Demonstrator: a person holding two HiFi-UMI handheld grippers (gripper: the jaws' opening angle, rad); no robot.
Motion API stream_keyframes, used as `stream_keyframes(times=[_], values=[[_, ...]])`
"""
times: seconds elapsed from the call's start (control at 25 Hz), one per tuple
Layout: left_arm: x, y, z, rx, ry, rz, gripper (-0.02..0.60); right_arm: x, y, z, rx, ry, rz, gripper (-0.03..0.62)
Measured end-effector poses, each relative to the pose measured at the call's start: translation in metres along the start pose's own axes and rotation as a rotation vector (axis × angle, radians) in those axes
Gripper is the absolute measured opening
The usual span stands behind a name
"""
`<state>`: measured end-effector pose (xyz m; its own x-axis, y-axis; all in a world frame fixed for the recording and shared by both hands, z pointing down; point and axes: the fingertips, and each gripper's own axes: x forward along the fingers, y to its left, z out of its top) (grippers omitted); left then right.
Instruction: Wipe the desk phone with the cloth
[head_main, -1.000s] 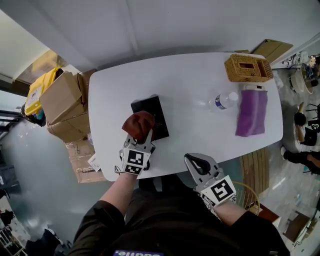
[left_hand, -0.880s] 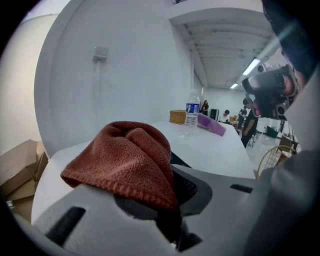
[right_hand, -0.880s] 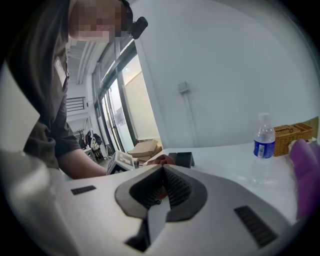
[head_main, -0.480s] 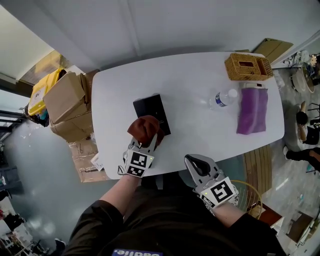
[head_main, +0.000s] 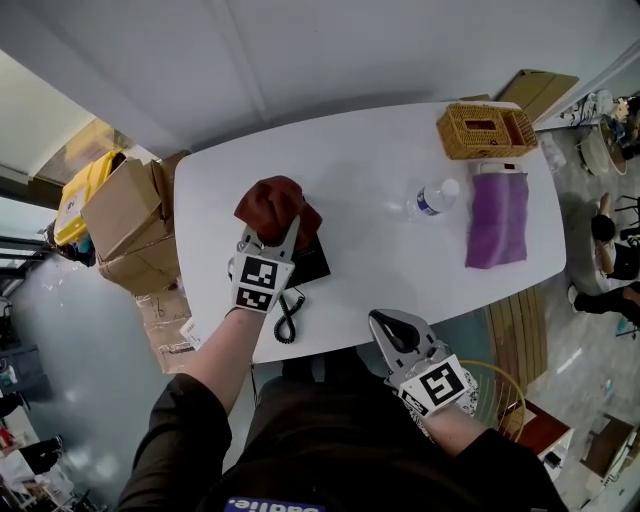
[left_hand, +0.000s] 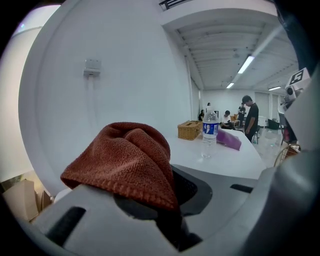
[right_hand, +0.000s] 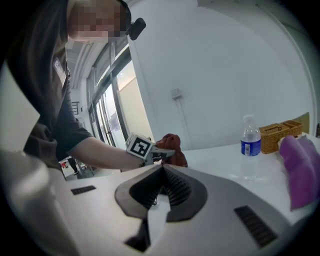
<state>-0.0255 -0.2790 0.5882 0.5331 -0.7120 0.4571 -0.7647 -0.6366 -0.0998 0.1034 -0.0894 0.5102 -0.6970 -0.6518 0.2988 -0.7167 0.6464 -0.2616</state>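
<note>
The black desk phone (head_main: 312, 262) lies on the white table (head_main: 380, 160), its coiled cord (head_main: 287, 316) trailing toward the front edge. My left gripper (head_main: 272, 233) is shut on a rust-brown cloth (head_main: 276, 204), which sits bunched over the phone's far end and hides it. In the left gripper view the cloth (left_hand: 125, 160) fills the space over the jaws. My right gripper (head_main: 388, 322) is shut on nothing, off the table's front edge and well right of the phone. The right gripper view shows its own closed jaws, with the left gripper (right_hand: 161, 149) and cloth (right_hand: 173, 146) beyond.
A water bottle (head_main: 428, 198) lies mid-right on the table; a purple cloth (head_main: 497, 220) and a wicker basket (head_main: 482, 130) sit at the right end. Cardboard boxes (head_main: 125, 215) stand on the floor past the left end. People stand far off in the room.
My left gripper has carried the cloth away from me, from the phone's near end to its far end, uncovering the near part and cord. The right gripper has stayed put.
</note>
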Motion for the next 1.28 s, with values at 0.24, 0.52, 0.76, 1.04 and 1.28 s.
stream_keyframes(times=[0.24,0.52,0.76,1.04,1.28], values=[[0.023,0.003,-0.009,0.001,0.051,0.014,0.057,-0.005,-0.009,-0.007,0.007,0.019,-0.01,0.028],[0.018,-0.024,-0.03,-0.034,0.081,0.002,0.057,-0.006,-0.012,-0.011,0.01,0.03,-0.009,0.028],[0.011,-0.052,-0.048,-0.078,0.104,-0.025,0.057,-0.005,-0.01,-0.009,0.002,0.035,-0.003,0.028],[-0.002,-0.089,-0.082,-0.132,0.159,-0.072,0.057,-0.006,-0.004,-0.01,-0.002,0.049,0.006,0.028],[-0.016,-0.12,-0.107,-0.124,0.208,-0.125,0.057,-0.008,0.006,-0.008,-0.015,0.054,0.013,0.028]])
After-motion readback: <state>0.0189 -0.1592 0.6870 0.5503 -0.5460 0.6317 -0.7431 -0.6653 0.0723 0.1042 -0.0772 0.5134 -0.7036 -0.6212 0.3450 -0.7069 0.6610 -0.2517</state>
